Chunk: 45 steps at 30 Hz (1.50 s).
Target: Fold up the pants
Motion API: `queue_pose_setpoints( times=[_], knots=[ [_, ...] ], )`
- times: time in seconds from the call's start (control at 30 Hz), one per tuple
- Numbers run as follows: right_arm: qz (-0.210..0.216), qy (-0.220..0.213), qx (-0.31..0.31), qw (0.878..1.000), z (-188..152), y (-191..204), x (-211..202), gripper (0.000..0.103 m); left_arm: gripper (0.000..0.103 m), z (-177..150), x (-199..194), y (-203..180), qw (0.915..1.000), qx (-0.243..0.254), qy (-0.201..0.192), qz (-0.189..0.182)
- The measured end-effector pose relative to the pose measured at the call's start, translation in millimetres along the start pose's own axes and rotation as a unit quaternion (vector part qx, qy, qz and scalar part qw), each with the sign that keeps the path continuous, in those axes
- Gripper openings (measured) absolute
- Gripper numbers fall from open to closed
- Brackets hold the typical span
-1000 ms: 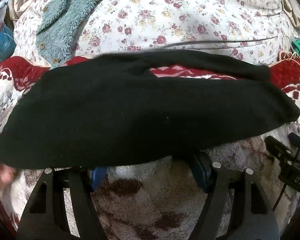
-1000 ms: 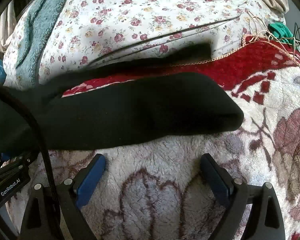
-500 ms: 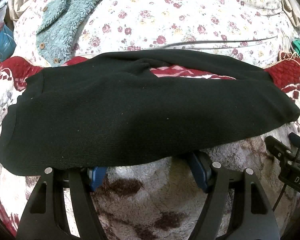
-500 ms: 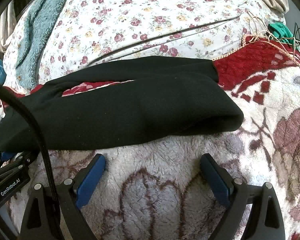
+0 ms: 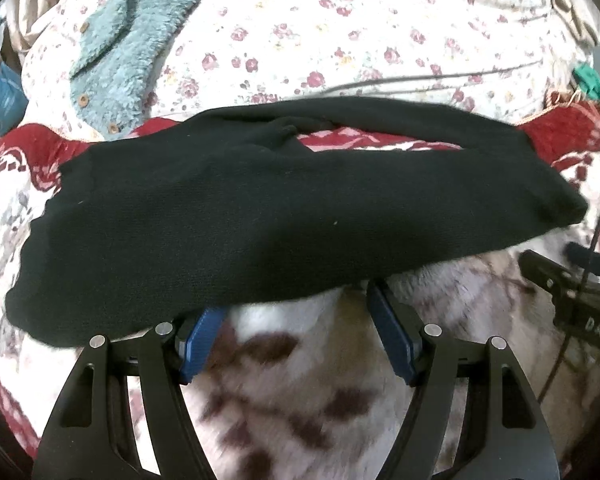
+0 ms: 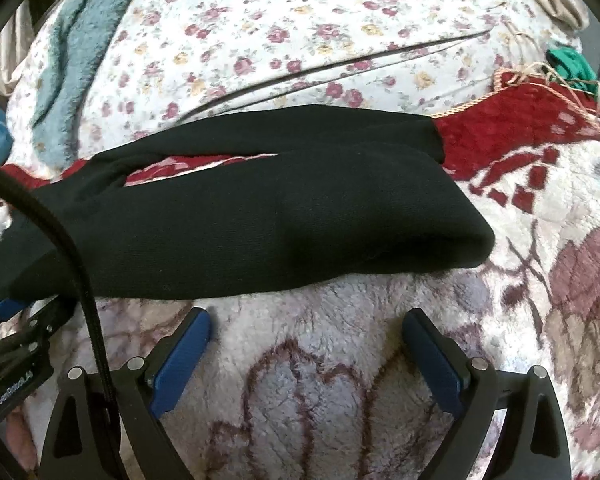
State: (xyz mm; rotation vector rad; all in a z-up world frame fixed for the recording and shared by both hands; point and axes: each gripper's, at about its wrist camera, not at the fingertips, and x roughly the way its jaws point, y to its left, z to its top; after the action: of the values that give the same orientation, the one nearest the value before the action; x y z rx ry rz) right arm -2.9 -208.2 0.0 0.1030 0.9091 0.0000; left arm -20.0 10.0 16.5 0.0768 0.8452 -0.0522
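Black pants lie flat across a fluffy patterned blanket, waist to the left and both legs running right, with a gap between the legs showing red blanket. They also show in the right wrist view. My left gripper is open with its fingertips at the near edge of the pants, the tips partly hidden under the cloth. My right gripper is open and empty, a little short of the near leg's edge.
A floral sheet covers the bed behind the pants. A teal fleece garment lies at the back left. The red blanket border with fringe and a green item sit at the back right. The other gripper's body is at the right.
The left gripper has pulled back slightly, so more of its blue pads show below the pants edge. The pants settled flat from their earlier blurred motion. The right gripper has not moved.
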Motion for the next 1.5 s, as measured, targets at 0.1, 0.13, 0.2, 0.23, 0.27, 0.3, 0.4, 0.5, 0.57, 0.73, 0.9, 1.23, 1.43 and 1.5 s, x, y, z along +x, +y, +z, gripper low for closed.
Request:
queue_pose_setpoints(
  times=[0.1,0.13,0.2,0.23,0.27,0.3,0.4,0.5,0.57,0.73,0.9,1.23,1.43,1.5],
  knots=[
    [0.052,-0.026,0.022,0.998,-4,-5,-12,0.080,0.072,-2,-19,12,0.9997,0.003,-0.021,0.014],
    [0.050,-0.054,0.017,0.997,-6,-3,-16,0.080,0.072,-5,-24,17,0.9991,-0.004,-0.041,0.012],
    [0.051,-0.100,0.006,0.994,-12,1,-23,0.080,0.072,-10,-37,31,0.9976,-0.029,-0.064,0.000],
    [0.050,-0.113,0.000,0.992,-15,2,-26,0.080,0.072,-13,-42,37,0.9967,-0.042,-0.070,-0.006],
    [0.062,-0.115,0.013,0.991,-17,0,-30,0.080,0.072,-13,-47,45,0.9971,-0.046,-0.061,0.000],
    [0.086,-0.113,0.039,0.989,-19,-6,-35,0.080,0.072,-14,-52,53,0.9970,-0.054,-0.055,0.004],
    [0.116,-0.099,0.079,0.985,-25,-20,-40,0.080,0.072,-21,-60,82,0.9953,-0.090,-0.036,0.004],
    [0.122,-0.080,0.096,0.985,-27,-31,-37,0.080,0.072,-32,-62,115,0.9883,-0.149,-0.031,-0.011],
    [0.139,-0.060,0.117,0.981,-28,-39,-34,0.080,0.072,-41,-62,134,0.9824,-0.182,-0.039,-0.012],
    [0.160,-0.061,0.138,0.976,-25,-45,-19,0.080,0.072,-51,-49,165,0.9669,-0.252,-0.021,-0.030],
    [0.173,-0.064,0.142,0.973,-15,-43,-5,0.080,0.072,-48,-27,173,0.9573,-0.285,0.004,-0.048],
    [0.194,-0.074,0.182,0.961,4,-55,10,0.079,0.072,-16,-6,177,0.9446,-0.324,-0.005,-0.051],
    [0.196,-0.071,0.219,0.953,12,-66,23,0.026,0.023,2,6,174,0.9524,-0.303,0.014,-0.032],
    [0.201,-0.070,0.219,0.952,11,-66,24,0.018,0.016,5,10,176,0.9555,-0.292,0.021,-0.031]
  ],
)
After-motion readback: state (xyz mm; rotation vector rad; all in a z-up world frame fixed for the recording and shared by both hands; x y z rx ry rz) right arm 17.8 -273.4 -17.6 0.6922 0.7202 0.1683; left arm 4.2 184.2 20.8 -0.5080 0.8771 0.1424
